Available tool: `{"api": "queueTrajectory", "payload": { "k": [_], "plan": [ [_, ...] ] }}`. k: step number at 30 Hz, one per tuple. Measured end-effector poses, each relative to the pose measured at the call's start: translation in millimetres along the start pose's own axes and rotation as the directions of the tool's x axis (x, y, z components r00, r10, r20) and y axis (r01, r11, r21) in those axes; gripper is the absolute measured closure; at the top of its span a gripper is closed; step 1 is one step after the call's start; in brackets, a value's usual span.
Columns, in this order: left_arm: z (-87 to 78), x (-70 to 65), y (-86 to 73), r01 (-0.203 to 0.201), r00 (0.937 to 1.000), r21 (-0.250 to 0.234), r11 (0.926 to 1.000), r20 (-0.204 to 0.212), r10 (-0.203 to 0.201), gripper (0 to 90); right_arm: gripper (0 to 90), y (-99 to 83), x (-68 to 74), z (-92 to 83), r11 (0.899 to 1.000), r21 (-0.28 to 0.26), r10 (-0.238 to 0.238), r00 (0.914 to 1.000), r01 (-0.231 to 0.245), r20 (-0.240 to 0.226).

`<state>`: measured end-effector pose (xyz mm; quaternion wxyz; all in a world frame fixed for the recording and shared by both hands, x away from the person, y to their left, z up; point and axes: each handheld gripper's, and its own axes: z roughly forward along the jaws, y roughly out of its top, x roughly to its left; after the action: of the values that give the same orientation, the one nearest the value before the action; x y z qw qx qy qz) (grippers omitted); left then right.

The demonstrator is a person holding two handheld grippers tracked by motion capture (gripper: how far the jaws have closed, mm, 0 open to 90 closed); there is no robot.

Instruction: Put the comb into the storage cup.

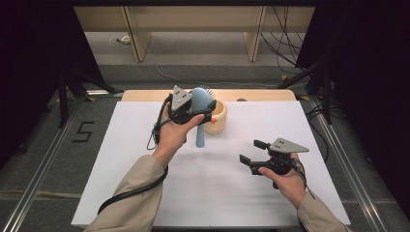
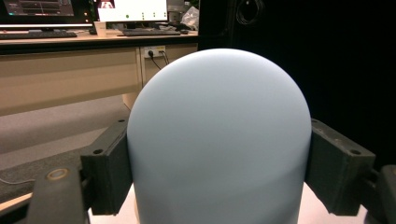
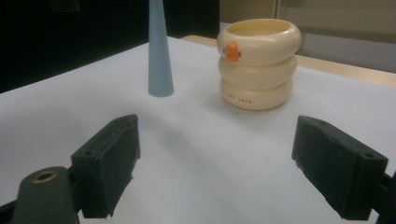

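The left tongs (image 1: 200,110) clamp the broad head of the pale blue hairbrush (image 1: 199,118), one jaw pressed on each side, held just above the desk (image 1: 145,145) toward its far edge at 12 o'clock. The brush's long axis runs 12 to 6 — bristled head at the far end, tapered handle pointing down toward 6, its tip close to the white surface. The cream ringed holder (image 1: 217,117) stands just beside the brush at 3 o'clock, near the far edge. The right tongs (image 1: 252,151) gape wide and grip nothing, low over bare desk at 4 o'clock from the brush — open white surface spreads from there to the near edge.
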<state>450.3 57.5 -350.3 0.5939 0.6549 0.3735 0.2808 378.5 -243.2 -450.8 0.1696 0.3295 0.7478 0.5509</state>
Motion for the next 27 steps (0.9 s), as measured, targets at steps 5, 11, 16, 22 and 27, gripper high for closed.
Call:
{"api": "queueTrajectory", "payload": {
  "k": [5, 11, 16, 22, 27],
  "plan": [
    [1.9, 0.3, 3.9, -0.005, 1.0, -0.009, 0.9999, -0.006, 0.005, 19.4, 16.0, -1.1, -0.7, -7.7, 1.0, -0.011, 0.001, 0.9999, -0.001, 0.011],
    [5.4, 0.6, 7.4, -0.006, 1.0, -0.013, 0.9999, -0.007, 0.005, 19.4, 16.0, -3.8, -2.1, -14.2, 1.0, -0.01, 0.002, 0.9998, -0.001, 0.019],
    [7.5, 0.5, 9.7, -0.006, 1.0, -0.016, 0.9999, -0.006, 0.006, 19.4, 16.0, -5.7, -2.7, -18.2, 1.0, -0.011, 0.007, 0.9997, -0.006, 0.024],
    [9.5, 0.9, 14.3, -0.013, 0.9999, -0.02, 0.9997, -0.007, 0.013, 19.4, 16.0, -8.1, -3.9, -23.1, 1.0, -0.011, 0.009, 0.9994, -0.009, 0.033],
    [11.4, 1.7, 15.9, -0.012, 0.9999, -0.02, 0.9997, -0.009, 0.012, 19.4, 16.0, -10.3, -4.2, -26.3, 1.0, -0.01, 0.017, 0.9991, -0.016, 0.038]
  ]
}}
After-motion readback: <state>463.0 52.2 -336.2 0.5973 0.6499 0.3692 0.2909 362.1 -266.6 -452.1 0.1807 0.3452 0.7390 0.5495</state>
